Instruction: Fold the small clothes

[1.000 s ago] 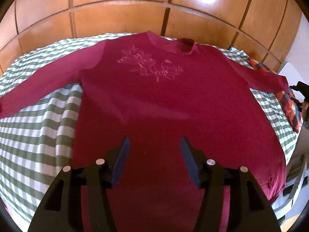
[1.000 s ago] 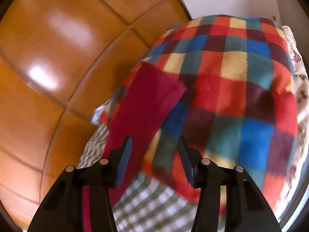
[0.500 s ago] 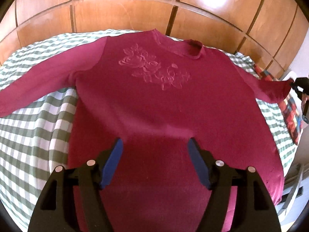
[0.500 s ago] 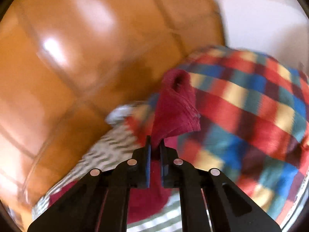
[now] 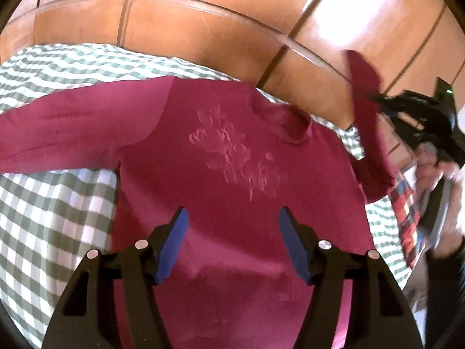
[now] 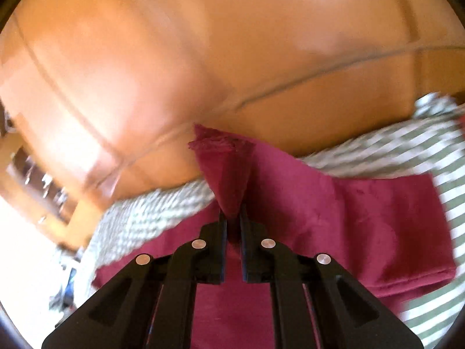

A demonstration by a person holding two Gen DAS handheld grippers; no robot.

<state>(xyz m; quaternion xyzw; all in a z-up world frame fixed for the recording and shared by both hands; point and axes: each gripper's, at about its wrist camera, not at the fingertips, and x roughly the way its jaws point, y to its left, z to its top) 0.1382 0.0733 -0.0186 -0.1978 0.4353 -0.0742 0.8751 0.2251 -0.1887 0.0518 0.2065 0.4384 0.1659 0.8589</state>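
A magenta long-sleeved sweater (image 5: 232, 180) of soft, matte knit lies face up on a bed covered with a green-and-white gingham sheet (image 5: 52, 203), its round ribbed collar toward a glossy panelled wooden headboard (image 5: 203, 23). A raised floral motif (image 5: 232, 157), stitched in the same colour, stands out on the chest. One sleeve lies flat and straight across the checks toward the left edge of the left wrist view. The left gripper (image 5: 232, 244) hovers over the lower body of the sweater with its blue-padded jaws standing apart; they have just been narrowing slightly, with only the flat cloth below them and nothing pinched. The right gripper (image 6: 232, 226), seen black and blurred at the right of the left wrist view (image 5: 386, 101), is clamped on the cuff end of the other sleeve (image 6: 223, 174), which rises from the bed in a limp, creased strip with a frayed-looking hem. A hand (image 5: 436, 171) grips its handle. Beside it lies a multicoloured checked blanket (image 5: 407, 218) in red, blue and yellow squares.
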